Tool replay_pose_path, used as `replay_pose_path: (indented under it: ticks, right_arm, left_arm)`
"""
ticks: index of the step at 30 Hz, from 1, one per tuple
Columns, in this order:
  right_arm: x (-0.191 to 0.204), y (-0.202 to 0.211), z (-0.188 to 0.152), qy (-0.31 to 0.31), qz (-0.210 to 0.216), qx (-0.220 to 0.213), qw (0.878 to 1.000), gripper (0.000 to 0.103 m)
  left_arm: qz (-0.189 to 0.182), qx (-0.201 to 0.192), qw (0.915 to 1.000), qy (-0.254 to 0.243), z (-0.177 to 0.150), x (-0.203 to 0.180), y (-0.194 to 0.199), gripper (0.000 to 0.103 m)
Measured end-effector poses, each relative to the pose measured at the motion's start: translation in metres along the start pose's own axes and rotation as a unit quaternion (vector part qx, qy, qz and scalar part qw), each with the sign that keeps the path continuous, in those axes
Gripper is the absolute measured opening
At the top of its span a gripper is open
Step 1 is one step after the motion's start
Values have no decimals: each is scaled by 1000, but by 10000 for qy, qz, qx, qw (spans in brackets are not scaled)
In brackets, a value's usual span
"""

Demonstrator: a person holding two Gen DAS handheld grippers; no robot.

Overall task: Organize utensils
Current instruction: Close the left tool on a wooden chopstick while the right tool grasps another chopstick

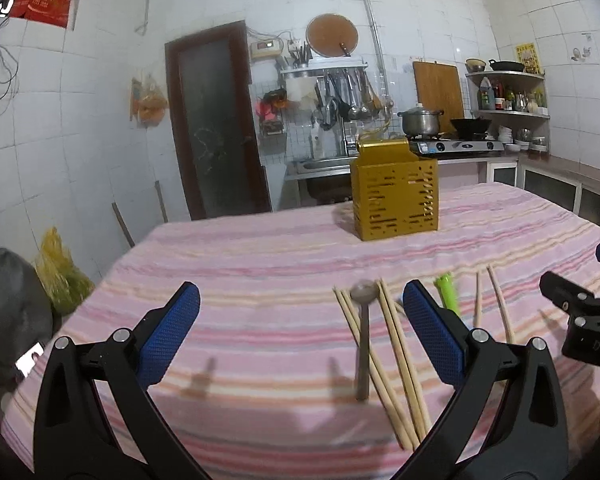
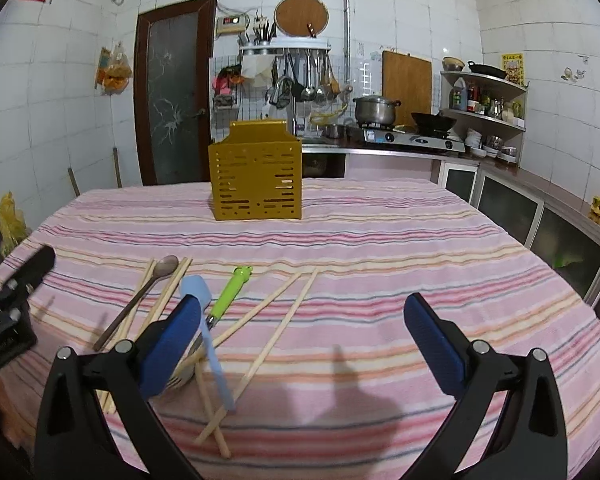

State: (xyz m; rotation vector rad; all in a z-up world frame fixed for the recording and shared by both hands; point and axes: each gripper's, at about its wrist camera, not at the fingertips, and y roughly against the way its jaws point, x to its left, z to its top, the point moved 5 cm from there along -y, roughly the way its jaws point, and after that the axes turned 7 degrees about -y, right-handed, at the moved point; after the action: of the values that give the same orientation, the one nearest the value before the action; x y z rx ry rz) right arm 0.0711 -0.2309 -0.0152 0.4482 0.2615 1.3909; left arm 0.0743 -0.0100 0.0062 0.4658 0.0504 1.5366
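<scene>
Both sets of tongs spread wide apart, gripping nothing, hovering low over the near edge of the surface [image 2: 380, 240] with its pink striped cloth. Left tongs [image 1: 300, 328] sitting right above a wooden spoon [image 1: 363, 344] lying handle-toward-camera, flanked on both sides by bundles of chopsticks [image 1: 400, 360] that touch or nearly touch it. Green-handled utensil [image 1: 448, 292] poking out just behind the right-hand blue pad, with two more loose chopsticks [image 1: 500, 304] further right. Right tongs [image 2: 300, 344] off to the side of the pile, so most of the clutter ends up near their left pad: same brown spoon [image 2: 140, 300] angled among chopsticks, a light blue spatula [image 2: 204, 320] crossing over a fork [image 2: 180, 376] whose tines peek out under the pad, and the green handle [image 2: 232, 292] between spatula and a scattered pair of chopsticks [image 2: 284, 312]. Can't tell whether the fork and the green handle are one piece. Gold slotted utensil holder [image 2: 256, 180] standing upright toward the far end of the surface, well apart from everything lying loose, nothing visible sticking out of the top. Usual kitchen stuff behind: steel pot [image 2: 374, 109] on a gas stove, ladles hanging on a rack.
</scene>
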Motion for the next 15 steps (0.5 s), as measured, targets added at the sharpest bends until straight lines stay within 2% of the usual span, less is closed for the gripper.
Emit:
replay_pose_path:
  ticks: [5,8,15]
  right_arm:
    - [2,-29,18,45,-115,85,9999,99]
    - [4,-52,19,130,-254,346,9990,99]
    - [-12,-85,17,-259,-507,850,9948,99]
  left_arm:
    - [-347,342,9987,117,18,6,-34,98]
    - [-404,577,9974,126,22,6,-58,98]
    - [-703,1503,9852,432,1,4,-120,97]
